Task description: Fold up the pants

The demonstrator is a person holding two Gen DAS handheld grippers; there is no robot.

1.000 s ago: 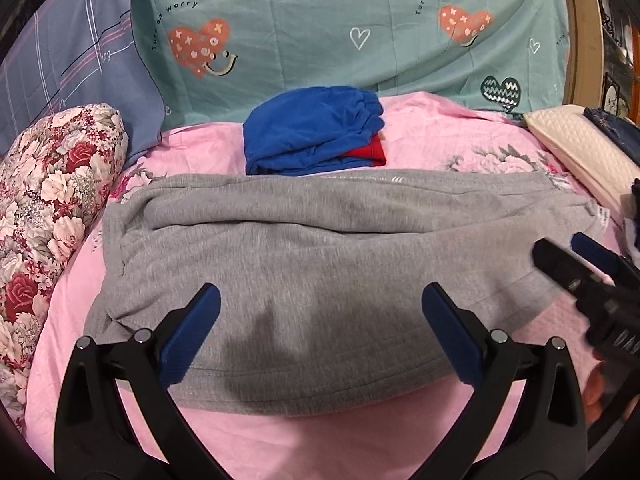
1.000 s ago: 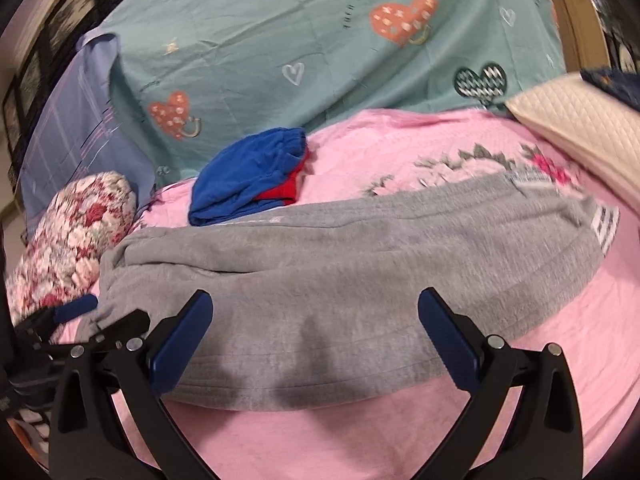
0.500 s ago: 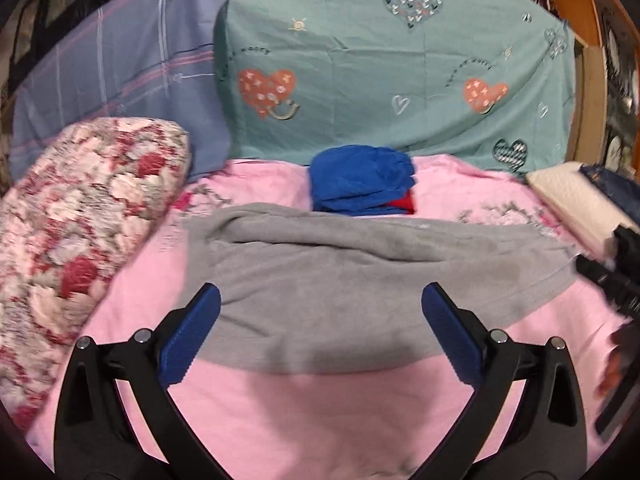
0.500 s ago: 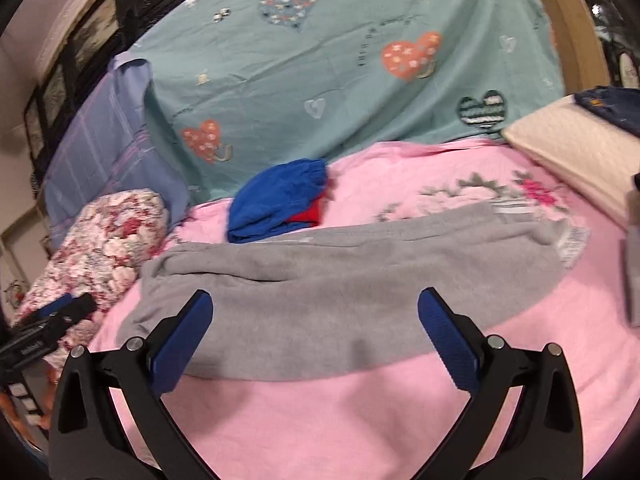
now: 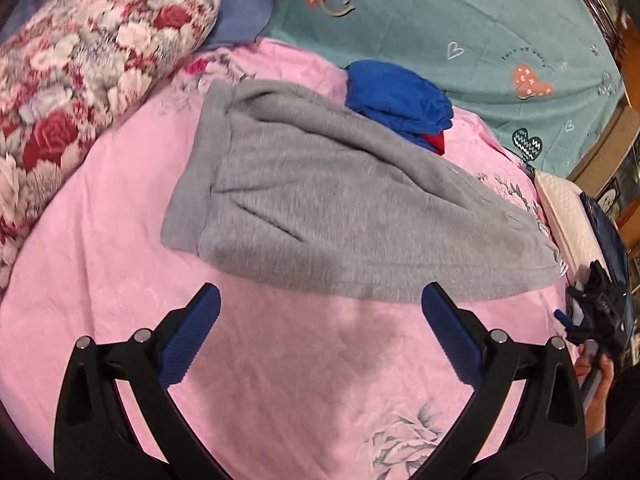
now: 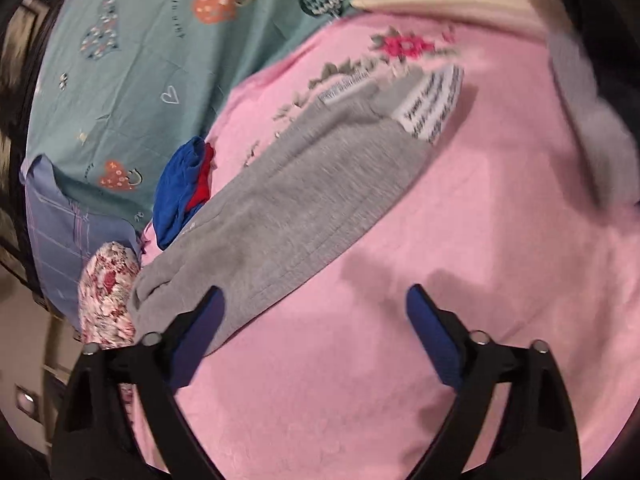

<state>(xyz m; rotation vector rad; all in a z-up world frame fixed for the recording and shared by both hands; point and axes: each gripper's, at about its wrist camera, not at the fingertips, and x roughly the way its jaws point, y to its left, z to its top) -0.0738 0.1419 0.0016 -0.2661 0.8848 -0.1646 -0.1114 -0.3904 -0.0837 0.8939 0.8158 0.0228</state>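
Observation:
Grey pants (image 5: 340, 208) lie folded lengthwise across the pink bedsheet (image 5: 300, 380). Their banded end points at the floral pillow. My left gripper (image 5: 320, 300) hovers open over the sheet just in front of the pants' near edge, nothing between its fingers. My right gripper (image 5: 592, 312) shows at the right edge of that view, beyond the pants' other end, with a hand (image 5: 596, 380) below it. In the right wrist view the pants (image 6: 304, 200) run diagonally, a white printed label (image 6: 432, 104) at their far end. The right gripper (image 6: 316, 292) is closing its jaws over bare sheet, holding nothing.
Folded blue and red clothes (image 5: 400, 100) sit behind the pants. A floral pillow (image 5: 80, 60) lies at the left, and a teal heart-print sheet (image 5: 440, 20) hangs behind. A cream pillow (image 5: 568, 216) with dark denim (image 5: 604, 232) lies at the right. A blurred grey shape (image 6: 592, 120) crosses the right wrist view.
Both grippers have drawn back from over the pants and apart, toward opposite ends, and rolled, so the pants now run diagonally in each view. The right jaws stand a little narrower.

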